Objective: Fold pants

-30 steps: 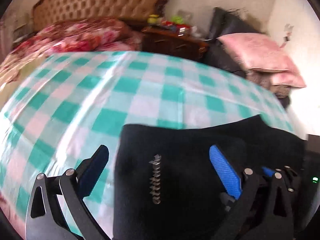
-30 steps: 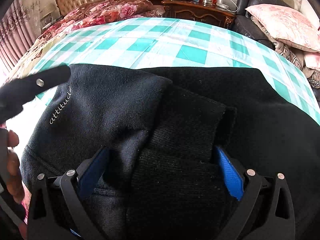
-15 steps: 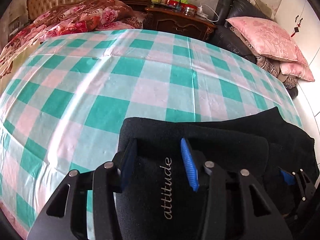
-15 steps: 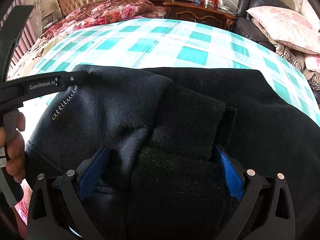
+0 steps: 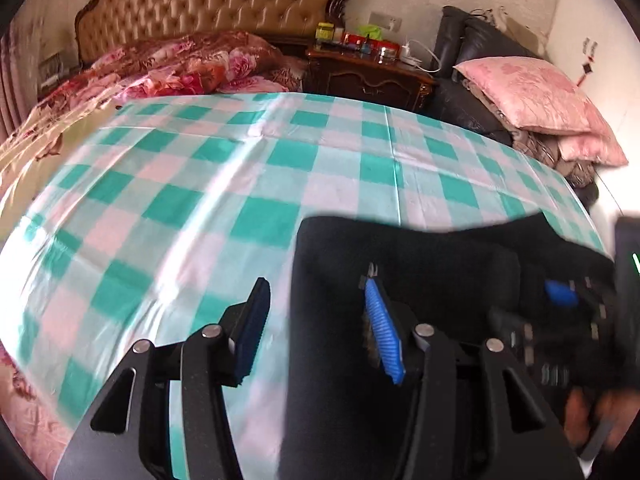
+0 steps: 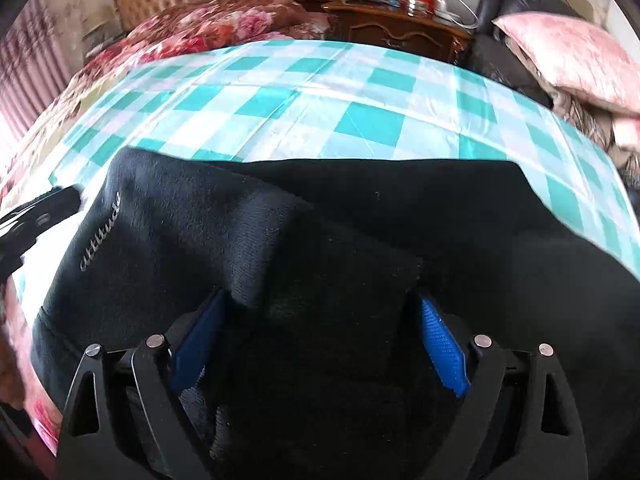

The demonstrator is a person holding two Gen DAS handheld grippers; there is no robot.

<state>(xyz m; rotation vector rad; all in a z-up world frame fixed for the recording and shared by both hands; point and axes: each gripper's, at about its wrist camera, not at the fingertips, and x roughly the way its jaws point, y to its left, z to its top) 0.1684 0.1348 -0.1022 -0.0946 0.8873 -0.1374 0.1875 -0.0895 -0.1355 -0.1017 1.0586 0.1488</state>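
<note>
Plainly "attitude" marks the black pants; the right gripper's closing jaws straddle bunched cloth.

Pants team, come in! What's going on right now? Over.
Left hand-held gripper just reopening slightly, straddling the edge of the black pants. Right hand-held gripper just closing around a bunched fold. Pants half-folded on the checked cloth. Nothing in the way.

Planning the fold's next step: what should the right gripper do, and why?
Probably finish closing the right gripper on the black pants: its jaws have just been closing around a bunched fold, but the pads don't look to pinch it yet.
</note>
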